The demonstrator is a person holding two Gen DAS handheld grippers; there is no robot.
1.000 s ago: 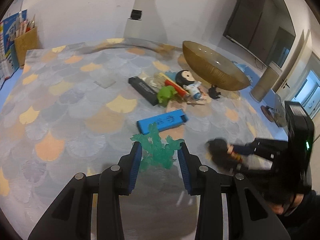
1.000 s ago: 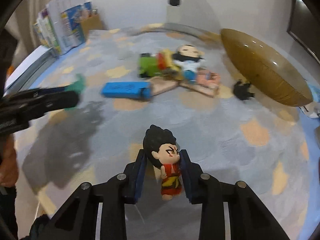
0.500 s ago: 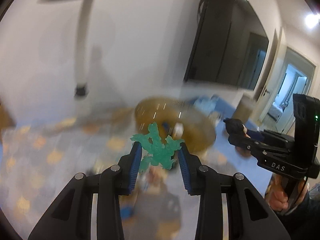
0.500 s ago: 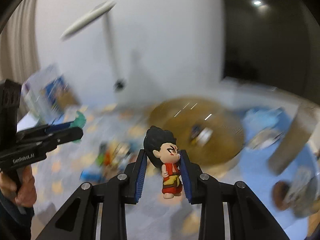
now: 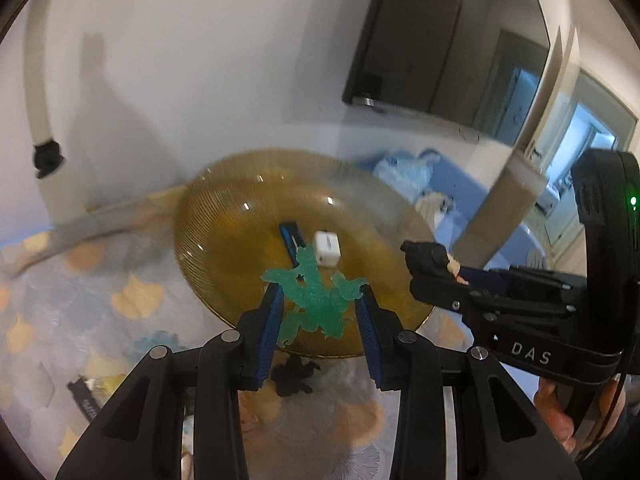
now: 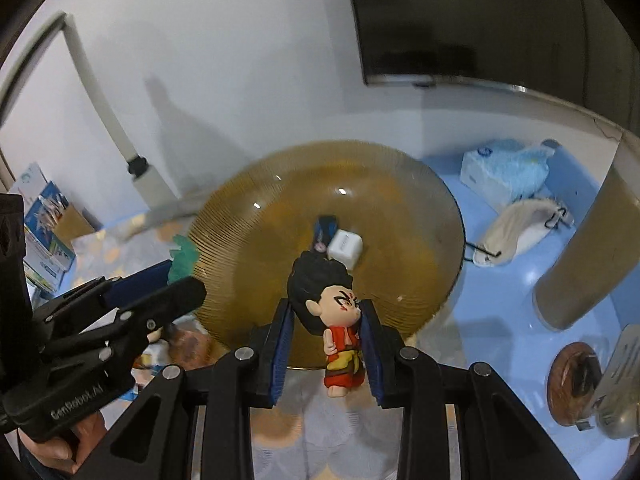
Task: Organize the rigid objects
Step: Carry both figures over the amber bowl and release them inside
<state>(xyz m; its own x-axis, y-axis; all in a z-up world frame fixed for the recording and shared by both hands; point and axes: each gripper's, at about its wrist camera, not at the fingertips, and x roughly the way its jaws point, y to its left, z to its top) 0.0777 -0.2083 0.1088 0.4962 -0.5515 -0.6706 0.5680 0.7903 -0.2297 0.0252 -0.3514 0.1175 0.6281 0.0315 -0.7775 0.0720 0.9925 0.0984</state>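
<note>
Figurine (image 6: 338,316) clamped in right tool (image 6: 326,344), green toy (image 5: 316,300) pinched in left tool (image 5: 320,326) (both poised over amber bowl (image 5: 224,216) for dropping in).

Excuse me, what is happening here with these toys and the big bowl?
A person is tidying toys with two hand-held grippers. The left gripper holds a green toy figure, and the right gripper holds a black-haired doll in red. Both hang above the amber glass bowl, which already contains a white cube and a blue object.
</note>
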